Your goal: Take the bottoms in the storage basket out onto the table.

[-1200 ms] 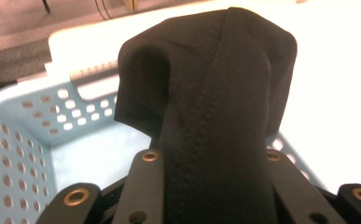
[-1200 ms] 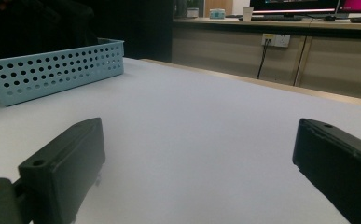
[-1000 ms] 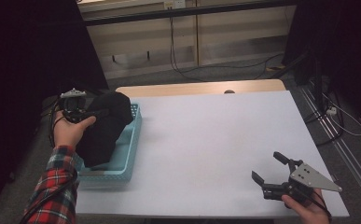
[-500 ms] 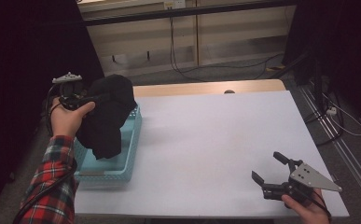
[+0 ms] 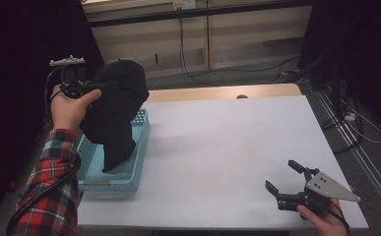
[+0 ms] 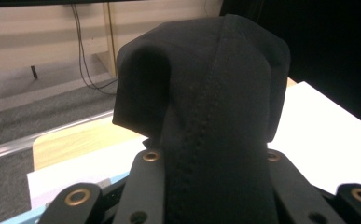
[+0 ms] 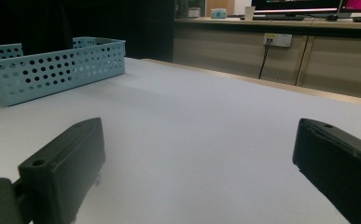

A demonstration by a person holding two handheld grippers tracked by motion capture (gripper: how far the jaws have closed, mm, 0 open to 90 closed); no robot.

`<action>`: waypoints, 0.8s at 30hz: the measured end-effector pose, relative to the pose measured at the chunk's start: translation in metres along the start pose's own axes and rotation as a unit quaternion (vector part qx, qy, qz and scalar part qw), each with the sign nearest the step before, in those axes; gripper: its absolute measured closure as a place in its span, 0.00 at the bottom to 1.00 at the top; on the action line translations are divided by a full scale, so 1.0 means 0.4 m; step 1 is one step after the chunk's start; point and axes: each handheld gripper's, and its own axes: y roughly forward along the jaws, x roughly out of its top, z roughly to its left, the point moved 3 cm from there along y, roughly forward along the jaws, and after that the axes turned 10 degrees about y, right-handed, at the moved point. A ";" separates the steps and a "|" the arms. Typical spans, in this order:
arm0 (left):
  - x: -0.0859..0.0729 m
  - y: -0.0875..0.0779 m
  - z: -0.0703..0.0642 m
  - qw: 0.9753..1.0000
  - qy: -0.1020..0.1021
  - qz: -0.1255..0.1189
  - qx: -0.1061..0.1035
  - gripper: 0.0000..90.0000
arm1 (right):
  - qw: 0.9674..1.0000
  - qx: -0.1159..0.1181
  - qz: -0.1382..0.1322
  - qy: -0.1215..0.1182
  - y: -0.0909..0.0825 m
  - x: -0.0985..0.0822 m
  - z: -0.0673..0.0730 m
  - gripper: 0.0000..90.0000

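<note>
Hanging long-axis vertical from the left gripper (image 5: 87,88), clamped on its top: black garment (image 5: 114,110) | tail dips into blue basket (image 5: 139,147) | right gripper (image 5: 286,184): jaws apart, empty.

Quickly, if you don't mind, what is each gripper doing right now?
Left gripper: closed on the black cloth, held up above the blue basket.
Right gripper: open, holding nothing, low over the white table.

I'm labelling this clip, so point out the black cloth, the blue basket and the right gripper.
black cloth (image 5: 116,105), high view, on its hanging middle fold.
blue basket (image 5: 138,160), high view, on its right wall.
right gripper (image 5: 285,183), high view, midway between its open fingertips.
</note>
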 end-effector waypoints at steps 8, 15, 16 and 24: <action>0.047 0.006 -0.020 1.000 -0.007 -0.004 -0.005 0.83 | 1.000 0.000 0.001 0.001 0.001 -0.001 -0.001 0.02; 0.120 0.005 -0.057 0.999 -0.008 -0.026 -0.018 0.83 | 1.000 0.000 0.001 0.003 0.002 -0.001 0.000 0.02; 0.132 0.005 -0.063 0.999 -0.009 -0.033 -0.021 0.83 | 1.000 0.000 0.001 0.003 0.002 -0.001 0.000 0.02; 0.225 0.013 -0.140 0.995 -0.012 -0.087 -0.054 0.83 | 1.000 0.002 0.001 0.004 0.003 -0.001 0.000 0.02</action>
